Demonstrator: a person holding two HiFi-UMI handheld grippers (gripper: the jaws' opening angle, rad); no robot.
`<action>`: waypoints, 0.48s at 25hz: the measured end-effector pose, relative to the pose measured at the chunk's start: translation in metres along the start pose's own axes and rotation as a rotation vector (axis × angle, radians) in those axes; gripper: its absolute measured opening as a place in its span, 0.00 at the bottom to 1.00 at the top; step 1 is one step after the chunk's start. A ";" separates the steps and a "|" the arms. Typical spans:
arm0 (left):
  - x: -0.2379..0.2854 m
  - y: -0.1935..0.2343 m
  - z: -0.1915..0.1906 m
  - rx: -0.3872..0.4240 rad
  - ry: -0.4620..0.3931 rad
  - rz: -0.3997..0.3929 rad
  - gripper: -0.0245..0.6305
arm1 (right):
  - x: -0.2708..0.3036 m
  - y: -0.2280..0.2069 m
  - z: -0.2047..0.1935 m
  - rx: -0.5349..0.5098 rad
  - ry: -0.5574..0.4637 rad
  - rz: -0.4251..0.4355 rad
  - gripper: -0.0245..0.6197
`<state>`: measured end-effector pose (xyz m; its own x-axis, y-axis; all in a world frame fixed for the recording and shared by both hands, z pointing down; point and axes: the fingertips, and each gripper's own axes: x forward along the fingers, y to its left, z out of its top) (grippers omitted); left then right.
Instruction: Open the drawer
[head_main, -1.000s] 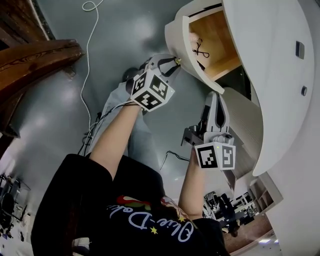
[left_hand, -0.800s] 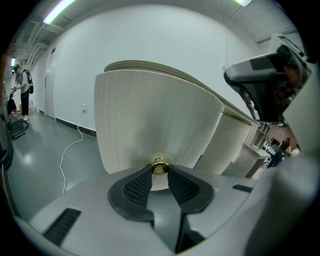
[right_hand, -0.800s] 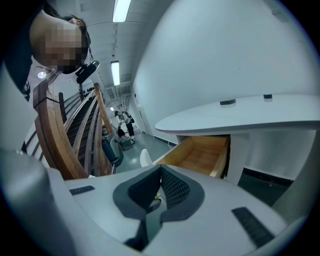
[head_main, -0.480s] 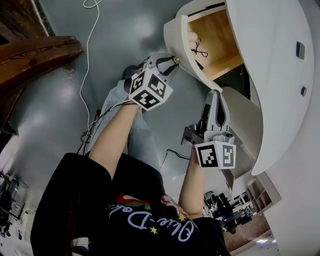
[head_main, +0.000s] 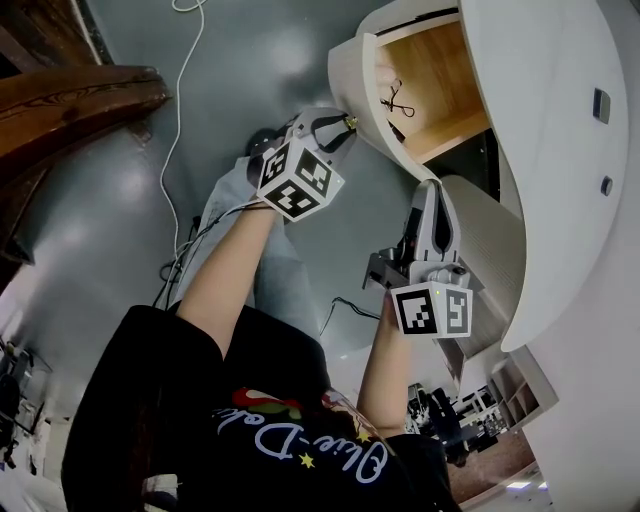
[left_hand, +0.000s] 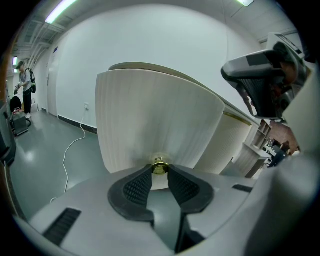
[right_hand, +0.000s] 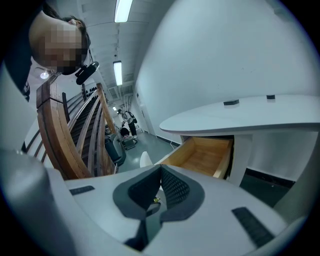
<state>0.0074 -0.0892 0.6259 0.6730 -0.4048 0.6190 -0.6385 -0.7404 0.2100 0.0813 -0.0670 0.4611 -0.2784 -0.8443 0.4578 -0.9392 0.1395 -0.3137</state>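
Almost nothing has changed in the last second. Your left gripper (head_main: 341, 122) stays pinched on the small brass knob (left_hand: 159, 166), one pad on each side of it. The drawer (head_main: 432, 85) stands as far out of the white desk (head_main: 560, 130) as it did a moment ago, with its wooden floor bared. I judge the opening as good as done, and the pull looks paused or finished.

Your right gripper (head_main: 432, 192) hangs idle below the drawer, its jaws pressed together on nothing. It is near the lower corner of the ribbed drawer front (left_hand: 155, 125) and just beside a second ribbed panel (head_main: 490, 250).

Watch that corner and the desk rim above the drawer. Behind the left gripper the grey floor (head_main: 280, 60) gives you room to draw back. A white cable (head_main: 178, 100) and the wooden railing (head_main: 70, 110) lie well apart to your left.
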 end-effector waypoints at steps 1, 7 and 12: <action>0.000 0.000 -0.001 -0.001 0.000 0.000 0.19 | 0.000 0.001 0.000 -0.001 -0.001 0.001 0.04; -0.009 0.000 -0.009 -0.005 -0.002 0.002 0.19 | -0.001 0.013 -0.004 -0.002 0.001 0.015 0.04; -0.016 0.000 -0.011 0.001 0.002 -0.002 0.19 | 0.000 0.020 -0.004 -0.003 0.003 0.022 0.04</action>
<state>-0.0071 -0.0769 0.6245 0.6734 -0.4028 0.6199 -0.6371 -0.7415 0.2103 0.0619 -0.0620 0.4579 -0.2997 -0.8394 0.4535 -0.9334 0.1596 -0.3213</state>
